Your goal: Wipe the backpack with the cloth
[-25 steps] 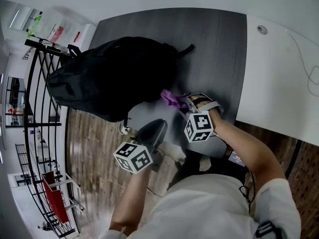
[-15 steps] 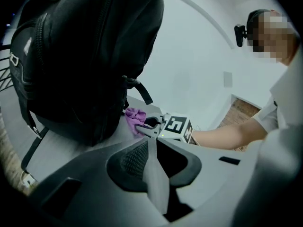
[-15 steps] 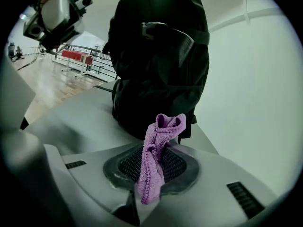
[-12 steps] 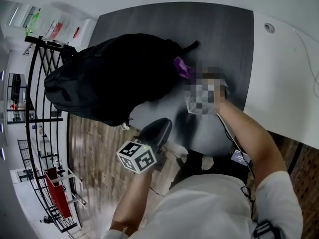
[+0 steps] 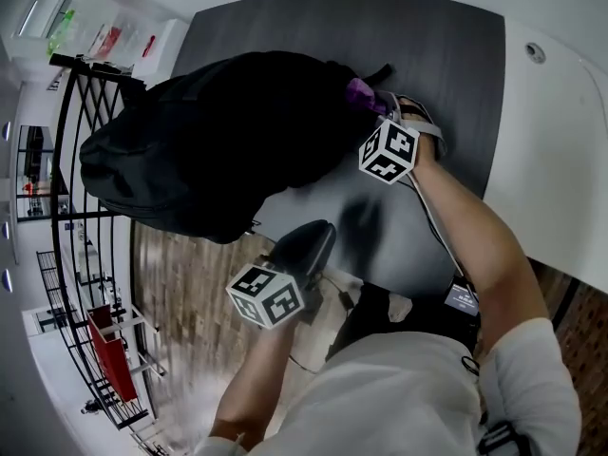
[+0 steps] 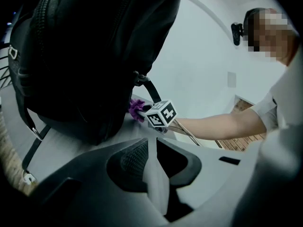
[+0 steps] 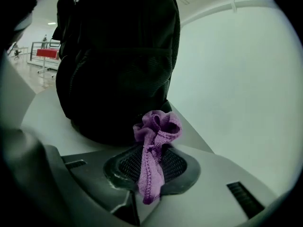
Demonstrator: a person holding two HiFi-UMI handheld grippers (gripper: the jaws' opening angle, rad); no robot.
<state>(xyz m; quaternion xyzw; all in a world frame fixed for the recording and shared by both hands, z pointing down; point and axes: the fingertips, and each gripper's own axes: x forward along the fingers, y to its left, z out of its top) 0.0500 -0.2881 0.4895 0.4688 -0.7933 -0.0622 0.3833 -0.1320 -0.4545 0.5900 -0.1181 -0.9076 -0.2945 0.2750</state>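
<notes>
The right hand-held gripper (image 5: 376,110) stands in the upper right-centre of the head view. Its jaws are closed on a purple cloth (image 7: 156,132). In the right gripper view a narrow strip of the cloth is pinched between the two pads and hangs out below them. A crumpled bunch of it stands out past the tips. In the head view this bunch (image 5: 359,91) lies at the right edge of the black backpack (image 5: 218,141) and seems to touch it. In the left gripper view it (image 6: 136,109) also sits against the lower right side of the backpack (image 6: 90,56).

The left hand-held gripper (image 5: 309,245) is in the lower centre of the head view, near the lower edge of the backpack but apart from it. In its own view the jaws (image 6: 150,145) are drawn together and nothing is between them.

The backpack fills the upper left and centre of the head view. It lies on the dark grey tabletop (image 5: 427,46), and its left part reaches past the edge of the tabletop. In the right gripper view it (image 7: 118,56) rises just behind the cloth. No view shows the inside of the backpack, so I cannot tell what it holds.
</notes>
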